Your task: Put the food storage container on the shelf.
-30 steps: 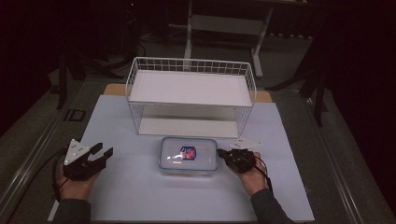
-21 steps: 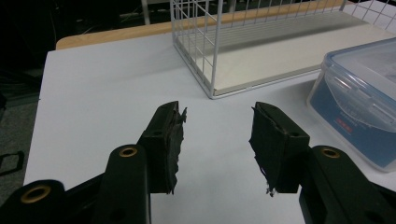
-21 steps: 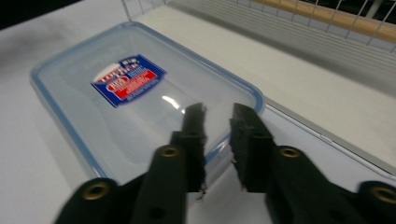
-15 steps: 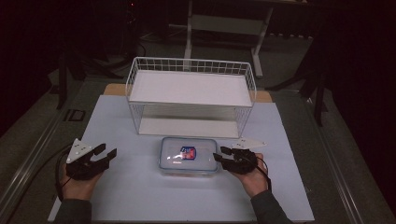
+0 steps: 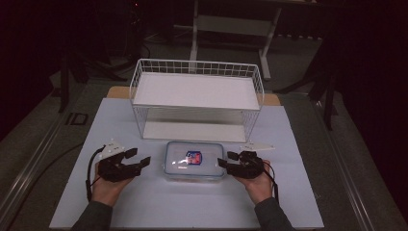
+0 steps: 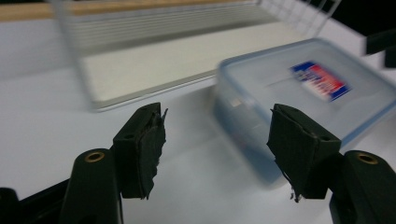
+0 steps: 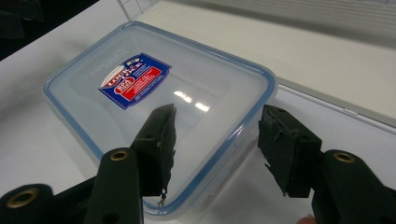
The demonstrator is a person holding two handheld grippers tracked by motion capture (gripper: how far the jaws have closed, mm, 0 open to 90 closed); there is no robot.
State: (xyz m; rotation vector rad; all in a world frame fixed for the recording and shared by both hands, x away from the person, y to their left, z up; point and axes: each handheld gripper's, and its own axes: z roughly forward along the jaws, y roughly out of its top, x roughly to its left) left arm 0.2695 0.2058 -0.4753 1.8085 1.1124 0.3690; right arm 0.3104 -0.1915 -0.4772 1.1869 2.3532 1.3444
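The clear rectangular plastic container with a blue-rimmed lid and a red-and-blue label [image 5: 194,160] sits on the white surface [image 5: 144,207], just in front of the white wire two-tier rack [image 5: 197,98] and between the two tools. The lid appears to be seated on it, though the dim high view makes that hard to confirm.

The main risk, as I judge it, is a lopsided grip. The right tool [image 5: 233,162] straddles the container's near rim with its jaws spread wide, one pad over the lid and the other outside the wall [image 7: 224,140]; if it closes on that smooth, rounded rim alone, the box could tilt or slide across the slick surface toward the rack. The left tool [image 5: 140,162] is also wide open and holds nothing, its jaws aimed at the container's left end from just beside it [image 6: 275,112]. If one side pushes before the other grips, the box could skate sideways.

Both hands rest low, close to the surface, forearms coming in from the near edge. The left hand [image 5: 108,185] angles its tool inward to the right; the right hand [image 5: 257,180] angles its tool inward to the left, roughly mirroring it.
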